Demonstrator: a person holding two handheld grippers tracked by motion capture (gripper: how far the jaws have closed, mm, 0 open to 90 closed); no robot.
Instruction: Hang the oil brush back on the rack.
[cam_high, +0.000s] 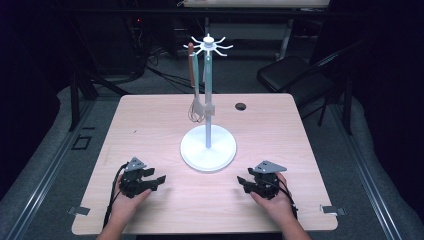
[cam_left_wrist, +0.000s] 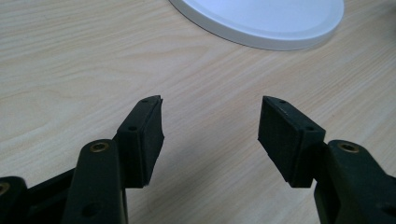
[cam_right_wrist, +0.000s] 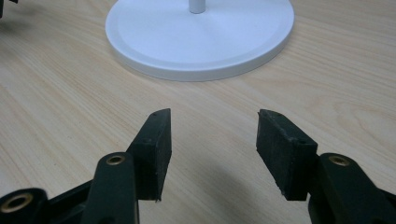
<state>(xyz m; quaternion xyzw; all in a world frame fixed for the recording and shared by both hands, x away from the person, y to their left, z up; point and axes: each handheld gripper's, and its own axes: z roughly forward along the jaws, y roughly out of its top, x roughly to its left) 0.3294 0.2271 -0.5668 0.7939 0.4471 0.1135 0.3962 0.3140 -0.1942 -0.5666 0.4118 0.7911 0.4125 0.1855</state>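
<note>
High view | stand (cam_high: 208, 149): whisk (cam_high: 195, 107) hung | left tool (cam_high: 154, 181) wide, empty | right tool (cam_high: 244, 183) wide, empty

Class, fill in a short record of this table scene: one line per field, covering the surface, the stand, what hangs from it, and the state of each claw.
surface: light wooden table
stand: white hook stand with a round base, upright near the table's middle
hanging items: a whisk with a brown handle hangs from one hook beside the pole
left claw: jaws open, nothing between them, low over the table near the base
right claw: jaws open, nothing between them, low over the table near the base
hands: one hand on each claw, at the near edge
</note>
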